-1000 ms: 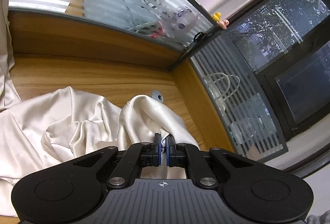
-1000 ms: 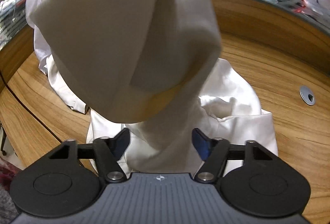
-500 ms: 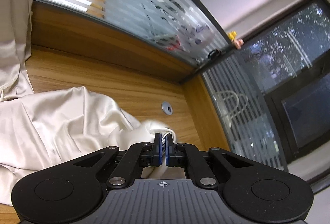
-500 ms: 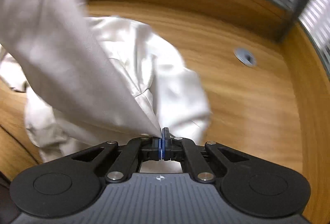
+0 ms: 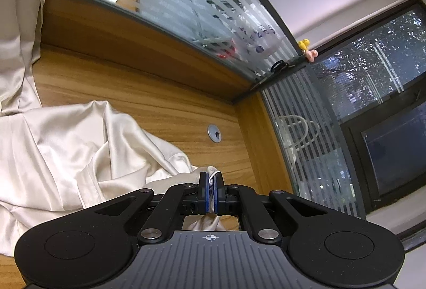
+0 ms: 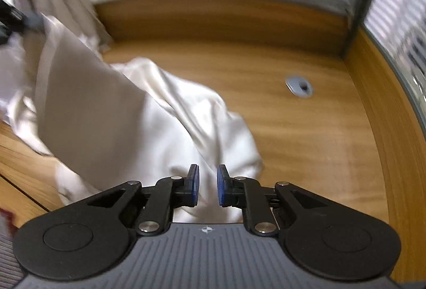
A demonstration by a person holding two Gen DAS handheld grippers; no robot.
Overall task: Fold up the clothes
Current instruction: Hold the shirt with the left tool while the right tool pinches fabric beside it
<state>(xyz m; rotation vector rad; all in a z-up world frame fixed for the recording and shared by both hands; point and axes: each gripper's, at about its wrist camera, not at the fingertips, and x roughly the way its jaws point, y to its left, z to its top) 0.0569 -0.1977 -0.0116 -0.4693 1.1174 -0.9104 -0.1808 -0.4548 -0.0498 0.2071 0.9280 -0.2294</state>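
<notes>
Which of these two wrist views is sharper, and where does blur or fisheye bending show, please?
Left wrist view: sharp, with the left gripper pinching the cream garment; fisheye bends the glass partition. Right wrist view: motion-blurred, worst on the lifted cloth and background; the right gripper, jaws opening, pinches nothing; wooden desk grain smeared.

Garment [image 5: 66, 145] on desk [image 5: 149, 92] — grommet [image 5: 214, 133] right.

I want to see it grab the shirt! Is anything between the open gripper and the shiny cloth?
No. The right gripper hangs just above the cream cloth, jaws opening, with nothing between them. The left gripper already pinches it.
</notes>
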